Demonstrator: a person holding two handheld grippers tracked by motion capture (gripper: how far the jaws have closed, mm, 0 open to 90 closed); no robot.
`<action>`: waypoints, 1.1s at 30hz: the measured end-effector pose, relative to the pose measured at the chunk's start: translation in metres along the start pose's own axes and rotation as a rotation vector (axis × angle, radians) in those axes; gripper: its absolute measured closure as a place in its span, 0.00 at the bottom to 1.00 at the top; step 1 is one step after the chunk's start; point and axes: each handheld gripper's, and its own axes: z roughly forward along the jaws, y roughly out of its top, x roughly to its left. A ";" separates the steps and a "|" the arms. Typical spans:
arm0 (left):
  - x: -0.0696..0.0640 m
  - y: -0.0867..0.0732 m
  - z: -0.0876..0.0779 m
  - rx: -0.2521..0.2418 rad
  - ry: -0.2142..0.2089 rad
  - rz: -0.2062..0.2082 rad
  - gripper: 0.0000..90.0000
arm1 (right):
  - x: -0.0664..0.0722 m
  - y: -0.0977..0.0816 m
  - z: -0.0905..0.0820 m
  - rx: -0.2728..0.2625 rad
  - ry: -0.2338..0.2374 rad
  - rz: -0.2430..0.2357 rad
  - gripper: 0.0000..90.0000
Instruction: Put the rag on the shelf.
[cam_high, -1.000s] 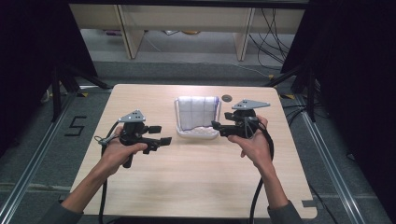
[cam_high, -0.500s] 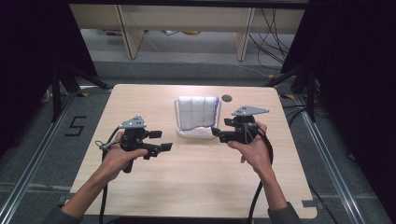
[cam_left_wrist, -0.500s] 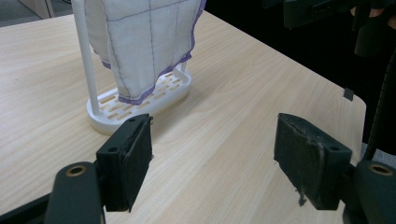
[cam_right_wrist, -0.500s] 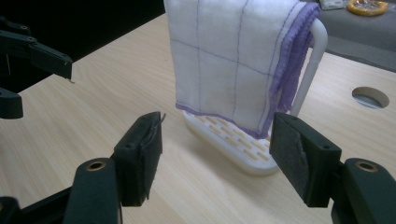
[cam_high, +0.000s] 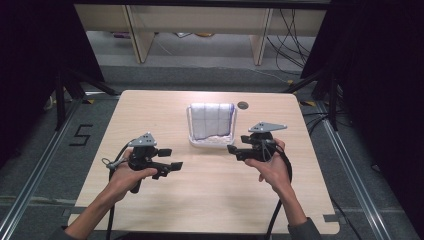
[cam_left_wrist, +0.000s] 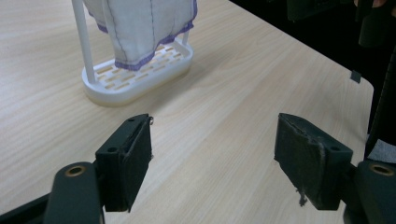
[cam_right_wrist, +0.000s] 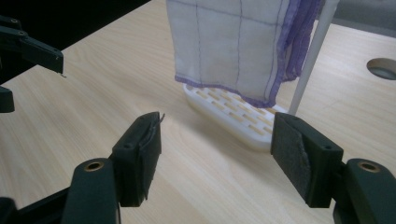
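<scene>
High view: floor marking reads "5" left of table.

A lab recording bay: black curtains at both frame sides, floor rails, loose cables upper right.

My table: pale wood; white rack on it toward twelve o'clock, round hole at one.
</scene>
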 end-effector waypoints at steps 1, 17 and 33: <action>0.000 -0.002 0.001 -0.001 -0.007 -0.001 0.30 | -0.001 -0.001 0.001 0.004 -0.008 -0.010 0.38; -0.008 -0.036 0.004 0.036 -0.007 0.005 0.29 | 0.008 -0.027 0.002 0.027 -0.012 -0.021 0.38; -0.017 -0.061 -0.004 0.056 0.005 0.018 0.28 | 0.021 -0.057 0.006 0.065 0.012 -0.011 0.35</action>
